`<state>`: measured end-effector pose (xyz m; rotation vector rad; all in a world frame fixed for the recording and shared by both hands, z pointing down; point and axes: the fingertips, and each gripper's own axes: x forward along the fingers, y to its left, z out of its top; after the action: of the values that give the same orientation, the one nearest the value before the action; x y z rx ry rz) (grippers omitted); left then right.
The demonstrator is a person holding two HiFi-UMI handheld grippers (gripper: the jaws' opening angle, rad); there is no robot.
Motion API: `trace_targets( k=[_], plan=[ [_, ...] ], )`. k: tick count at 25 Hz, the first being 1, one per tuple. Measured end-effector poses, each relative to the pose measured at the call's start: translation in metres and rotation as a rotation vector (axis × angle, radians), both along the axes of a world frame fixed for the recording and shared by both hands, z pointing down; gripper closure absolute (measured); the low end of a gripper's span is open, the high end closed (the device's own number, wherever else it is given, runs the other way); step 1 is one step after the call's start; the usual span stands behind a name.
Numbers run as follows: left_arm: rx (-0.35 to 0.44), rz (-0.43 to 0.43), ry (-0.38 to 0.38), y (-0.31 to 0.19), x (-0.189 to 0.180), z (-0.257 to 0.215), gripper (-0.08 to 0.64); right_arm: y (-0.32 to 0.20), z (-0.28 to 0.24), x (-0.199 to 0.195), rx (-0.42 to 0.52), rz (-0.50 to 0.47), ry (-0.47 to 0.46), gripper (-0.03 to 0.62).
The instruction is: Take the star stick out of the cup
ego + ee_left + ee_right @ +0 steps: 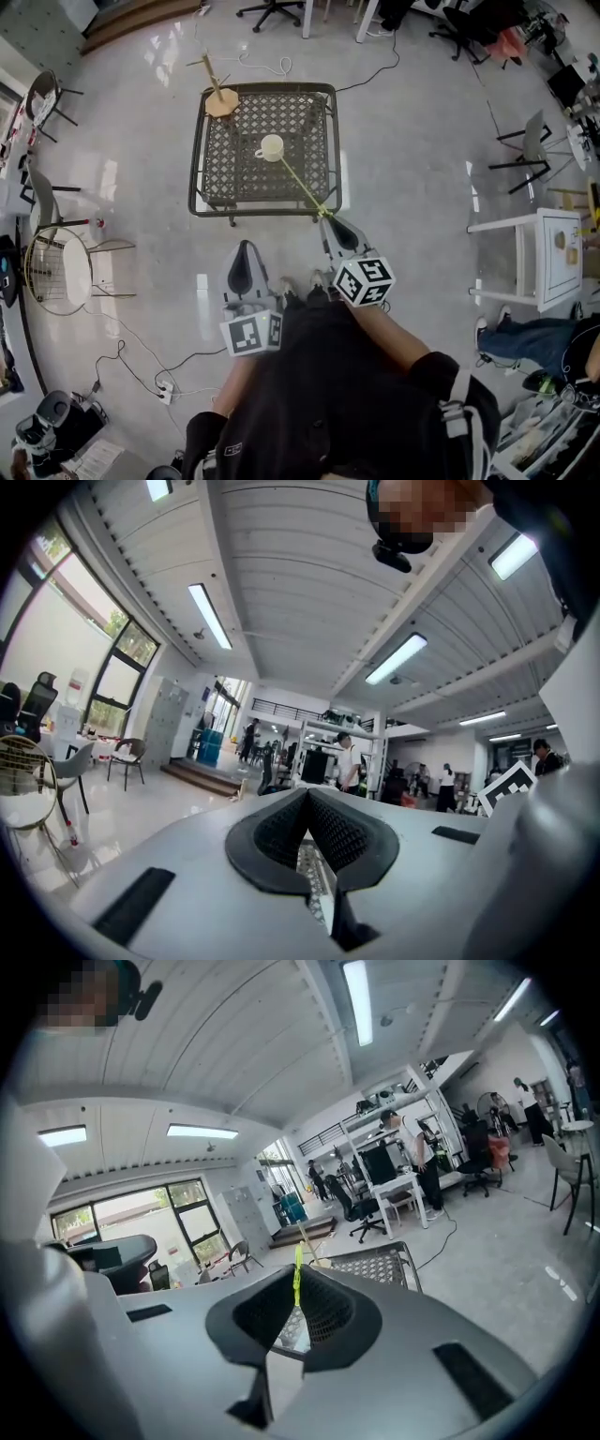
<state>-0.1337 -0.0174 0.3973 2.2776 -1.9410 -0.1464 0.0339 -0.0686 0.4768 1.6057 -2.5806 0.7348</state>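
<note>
Fingers [328, 1309] of right gripper [325, 217] pinch star stick [300, 185]; wooden stand [221, 98] near cup [271, 147].

We see a square black table [200, 159] of matt metal lattice, on a pale floor [422, 187] polished to a glossy, reflecting finish. The round cream cup [272, 146] looks smooth, and the small stand [221, 99] is light bare wood. The thin yellow-green star stick [302, 183] looks smooth. The left gripper [307, 794] and right gripper [295, 1274] have matt grey plastic shells and black ribbed, rubbery pads [339, 832].

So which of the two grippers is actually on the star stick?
The right gripper: it pinches the yellow-green star stick leaning out of the cup. The left gripper is shut on nothing, short of the table.
</note>
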Motion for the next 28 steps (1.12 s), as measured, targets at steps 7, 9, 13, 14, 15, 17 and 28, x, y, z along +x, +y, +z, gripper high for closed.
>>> trace_targets(
  k=[7,9,13,14,15,17,28],
  plan=[
    [-0.008,0.005,-0.025,0.003,0.024,-0.001,0.545,0.02,-0.006,0.02,0.035,-0.025,0.068,0.572],
    [-0.013,0.006,-0.032,0.002,0.027,0.001,0.545,0.023,-0.005,0.024,0.033,-0.029,0.071,0.572],
    [-0.01,0.008,-0.046,0.001,0.034,0.002,0.545,0.026,-0.001,0.028,0.031,-0.041,0.074,0.572],
    [-0.01,0.007,-0.047,0.001,0.036,0.002,0.545,0.026,-0.001,0.029,0.032,-0.043,0.074,0.572],
    [-0.01,0.006,-0.047,0.001,0.037,0.003,0.545,0.026,-0.001,0.029,0.032,-0.045,0.076,0.571],
    [-0.009,0.005,-0.046,0.001,0.039,0.003,0.545,0.026,-0.002,0.03,0.038,-0.053,0.083,0.571],
    [-0.01,-0.008,-0.049,0.001,0.049,0.005,0.545,0.025,-0.002,0.036,0.037,-0.074,0.076,0.571]
  ],
)
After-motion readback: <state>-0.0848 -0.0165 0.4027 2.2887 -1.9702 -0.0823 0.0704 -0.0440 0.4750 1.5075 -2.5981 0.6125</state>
